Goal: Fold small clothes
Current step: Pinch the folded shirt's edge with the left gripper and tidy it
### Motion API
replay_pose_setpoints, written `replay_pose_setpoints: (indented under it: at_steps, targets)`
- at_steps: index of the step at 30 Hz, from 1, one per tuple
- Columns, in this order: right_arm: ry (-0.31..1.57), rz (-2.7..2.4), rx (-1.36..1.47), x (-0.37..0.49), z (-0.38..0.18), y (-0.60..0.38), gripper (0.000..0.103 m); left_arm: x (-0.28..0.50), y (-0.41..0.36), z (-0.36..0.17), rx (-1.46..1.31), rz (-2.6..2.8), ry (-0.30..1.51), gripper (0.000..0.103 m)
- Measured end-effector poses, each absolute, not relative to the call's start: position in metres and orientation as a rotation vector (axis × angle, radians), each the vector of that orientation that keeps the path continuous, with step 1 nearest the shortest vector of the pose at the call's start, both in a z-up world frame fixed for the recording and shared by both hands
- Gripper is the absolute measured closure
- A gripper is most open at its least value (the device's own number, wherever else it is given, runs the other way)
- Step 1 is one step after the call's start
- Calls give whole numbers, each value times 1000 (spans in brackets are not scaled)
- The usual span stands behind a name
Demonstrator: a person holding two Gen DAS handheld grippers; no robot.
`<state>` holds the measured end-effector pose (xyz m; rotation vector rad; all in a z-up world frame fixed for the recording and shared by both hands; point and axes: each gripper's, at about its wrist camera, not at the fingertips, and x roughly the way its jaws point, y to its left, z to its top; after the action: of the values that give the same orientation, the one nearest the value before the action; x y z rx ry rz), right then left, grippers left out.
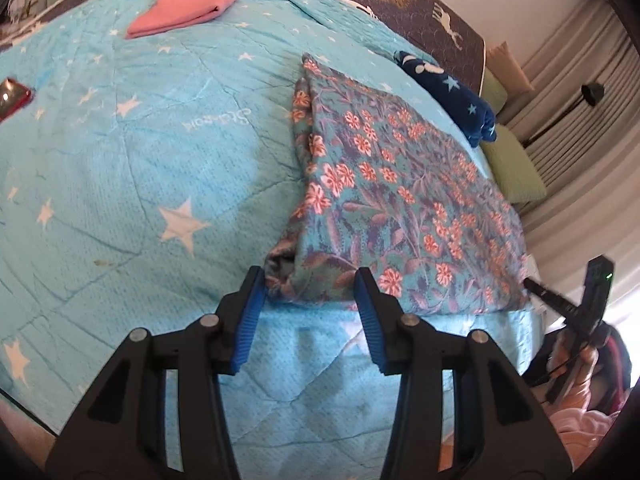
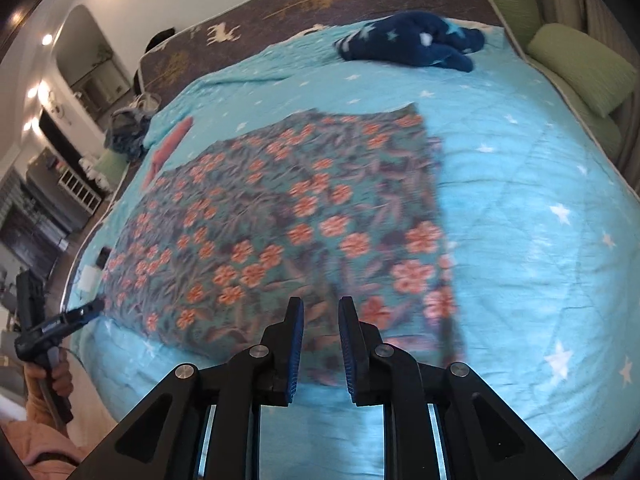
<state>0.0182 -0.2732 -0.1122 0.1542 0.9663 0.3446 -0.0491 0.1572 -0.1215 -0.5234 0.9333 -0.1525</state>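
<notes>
A floral garment (image 1: 392, 200) with orange flowers on teal lies folded flat on the light blue star quilt (image 1: 140, 140). My left gripper (image 1: 310, 280) is open, its blue pads either side of the garment's near left corner. In the right wrist view the same garment (image 2: 280, 232) spreads ahead, blurred. My right gripper (image 2: 320, 308) is open with a narrow gap, just above the garment's near edge, holding nothing. The right gripper also shows at the garment's right edge in the left wrist view (image 1: 536, 286). The left gripper shows at far left in the right wrist view (image 2: 96, 304).
A folded pink cloth (image 1: 184, 10) lies far back on the quilt. A dark blue star-patterned garment (image 2: 412, 42) lies crumpled near the headboard. A red-edged phone (image 1: 12, 98) lies at the left. Green cushions (image 2: 580, 68) line the bed's right side.
</notes>
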Motion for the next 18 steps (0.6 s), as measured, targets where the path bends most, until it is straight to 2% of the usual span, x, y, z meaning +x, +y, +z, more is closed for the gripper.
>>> replay_pose_setpoints:
  at_steps: [3, 8, 13, 18]
  targets:
    - [1012, 334, 110, 18, -124, -265, 78, -50, 160, -123, -529, -157, 928, 56]
    - [1033, 341, 268, 19, -132, -289, 78, -51, 158, -124, -506, -173, 920, 56]
    - [1008, 301, 170, 13, -120, -268, 76, -45, 159, -124, -496, -179, 912, 61]
    - [974, 349, 79, 8, -111, -236, 73, -49, 165, -123, -505, -181, 905, 62]
